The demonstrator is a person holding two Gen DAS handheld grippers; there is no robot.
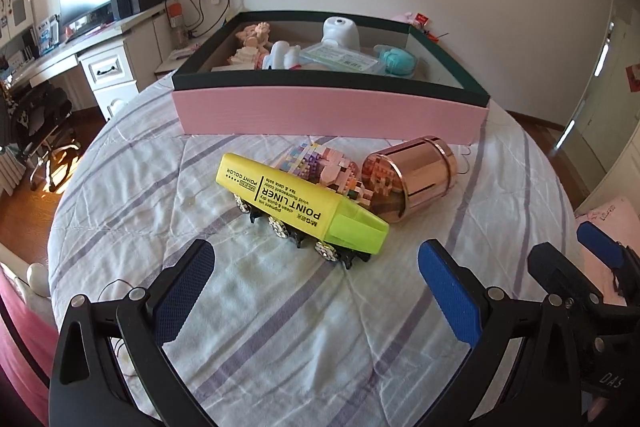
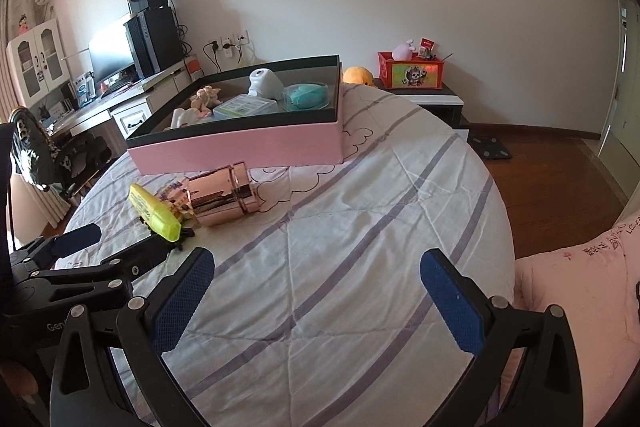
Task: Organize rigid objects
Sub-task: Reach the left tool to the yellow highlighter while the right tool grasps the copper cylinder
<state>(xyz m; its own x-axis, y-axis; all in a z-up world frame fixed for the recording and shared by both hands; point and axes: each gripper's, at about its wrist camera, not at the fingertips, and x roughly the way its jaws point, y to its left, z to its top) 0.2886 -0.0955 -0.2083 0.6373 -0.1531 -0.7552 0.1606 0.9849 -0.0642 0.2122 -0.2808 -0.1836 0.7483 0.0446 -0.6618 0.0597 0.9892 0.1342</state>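
A pink box with a dark inner rim sits on a bed covered in a white sheet with lilac stripes, and everything else can be placed from it. Inside the box lie a white rounded gadget, a teal case, a flat packet and a pale figurine. Just in front of the box's near wall, on the sheet, three things are bunched together: a yellow highlighter lies slantwise on top of a small black toy with studded wheels, a pastel brick figure lies behind the highlighter and touches it, and a rose-gold can lies on its side against the figure, its open mouth turned toward the highlighter. The left gripper hovers nearer the camera than this bunch, its blue-padded fingers spread wide and holding nothing, the highlighter's cap end just beyond the gap. The right gripper hangs over bare sheet, further from the box and to the right of the bunch, its fingers likewise wide apart and empty. In the right wrist view the left gripper shows at the left edge, close to the highlighter, with the can between it and the box.
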